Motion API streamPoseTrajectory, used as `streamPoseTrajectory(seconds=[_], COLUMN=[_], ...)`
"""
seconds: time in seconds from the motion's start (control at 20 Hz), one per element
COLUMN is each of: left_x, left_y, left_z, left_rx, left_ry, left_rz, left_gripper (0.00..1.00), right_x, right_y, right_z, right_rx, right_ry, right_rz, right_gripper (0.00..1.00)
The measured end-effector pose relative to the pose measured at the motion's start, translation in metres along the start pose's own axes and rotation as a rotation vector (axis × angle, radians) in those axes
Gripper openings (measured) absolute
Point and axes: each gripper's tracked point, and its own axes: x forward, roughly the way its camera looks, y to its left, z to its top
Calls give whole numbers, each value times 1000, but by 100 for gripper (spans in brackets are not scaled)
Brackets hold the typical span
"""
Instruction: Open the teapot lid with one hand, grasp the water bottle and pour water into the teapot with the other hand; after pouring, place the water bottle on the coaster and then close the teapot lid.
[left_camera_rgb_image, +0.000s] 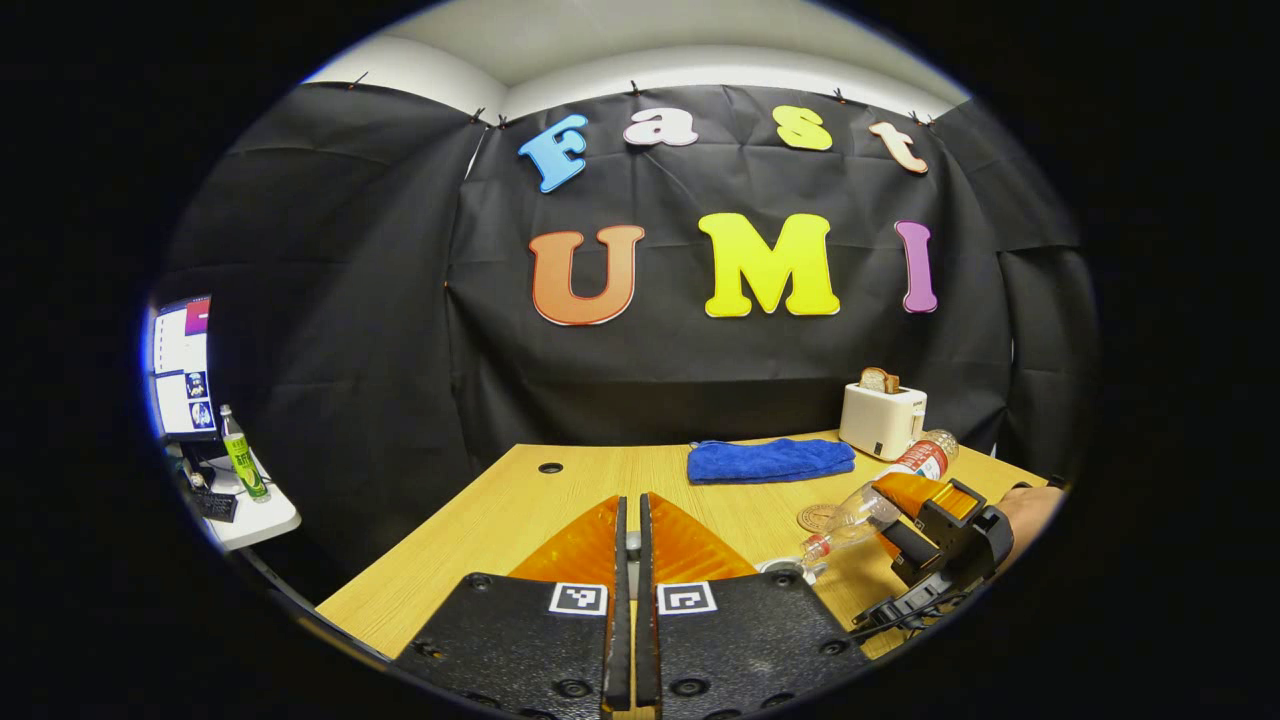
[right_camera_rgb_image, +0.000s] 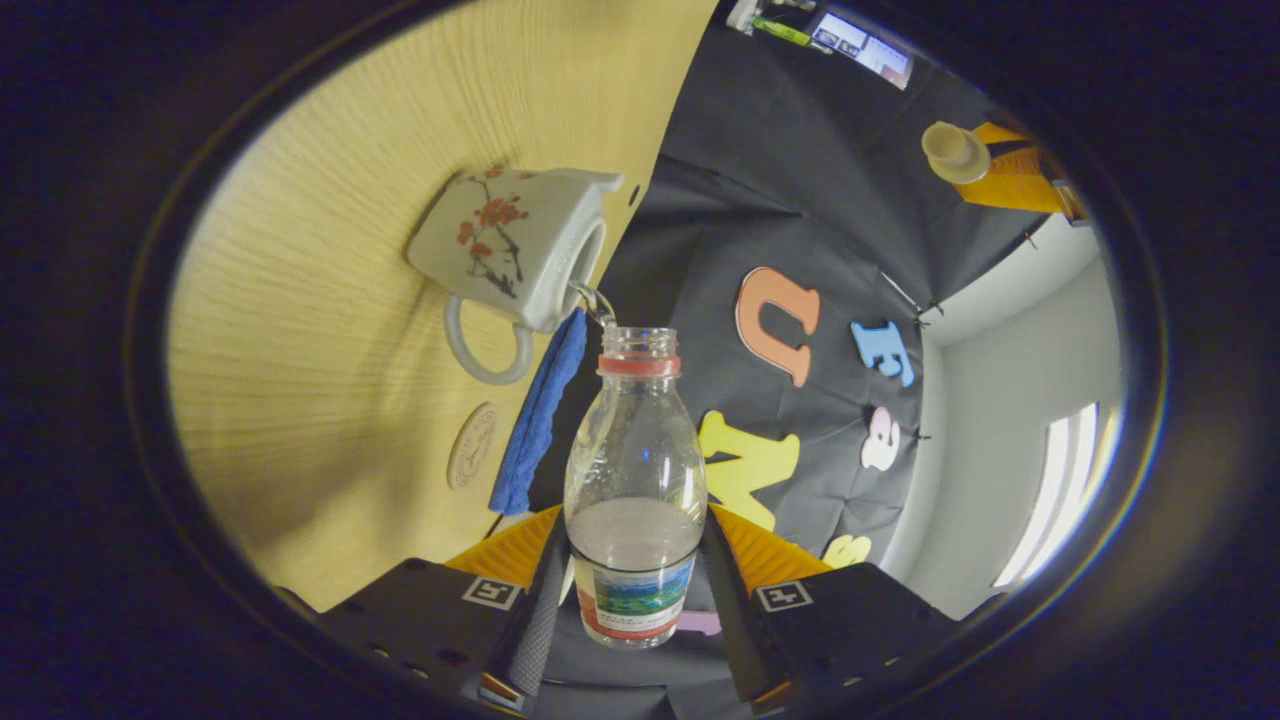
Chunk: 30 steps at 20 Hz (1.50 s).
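A: How is the light wooden table (left_camera_rgb_image: 500, 520) laid out?
B: A white flowered ceramic teapot (right_camera_rgb_image: 505, 245), lid off, is seen beside a round brown coaster (right_camera_rgb_image: 471, 445).
A: And the grippers?
B: The clear plastic water bottle (right_camera_rgb_image: 635, 480) is clamped by the right gripper (right_camera_rgb_image: 630, 590) and tipped at the teapot's mouth. The left gripper (left_camera_rgb_image: 631, 540) is nearly closed on a small beige teapot lid (right_camera_rgb_image: 955, 152).

Booth with black cloth walls and a wooden worktop (left_camera_rgb_image: 560, 500)

Black cloth (left_camera_rgb_image: 350, 300) hangs pinned below a pale ceiling (left_camera_rgb_image: 600, 40); a white side table (left_camera_rgb_image: 255, 520) with a monitor (left_camera_rgb_image: 183, 365) stands left, and a bright window (right_camera_rgb_image: 1045, 500) lights a white wall.
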Motion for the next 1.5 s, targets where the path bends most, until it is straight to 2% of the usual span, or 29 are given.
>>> streamPoseTrajectory(seconds=[0.05, 0.15, 0.75, 1.05, 1.1, 1.3, 1.35, 1.5], left_x=[1, 0, 0, 1, 2, 3, 3, 3], left_y=[0, -3, -3, 0, 1, 2, 4, 4], left_z=[0, -1, -2, -3, -3, -5, -6, -7], left_rx=[2, 8, 46, 49, 50, 56, 56, 60], left_ry=[0, 2, 0, 5, 7, 12, 15, 23], left_rz=[-2, -11, -12, -1, 0, 6, 9, 13], left_gripper=[4, 4, 4, 4, 4, 4, 4, 4], right_x=[0, 1, 0, 1, 0, 0, 1, 0], right_y=[-2, -5, -32, -37, -38, -44, -45, -48], right_z=[1, 1, 0, 4, 5, 7, 7, 9], right_rx=[-12, -34, -145, -171, -177, -195, -202, -206], right_ry=[-1, -5, -14, -19, -22, -23, -22, -32], right_rz=[-8, -23, -108, -121, -124, -139, -144, -157], right_gripper=[67, 71, 72, 69, 72, 71, 74, 72])
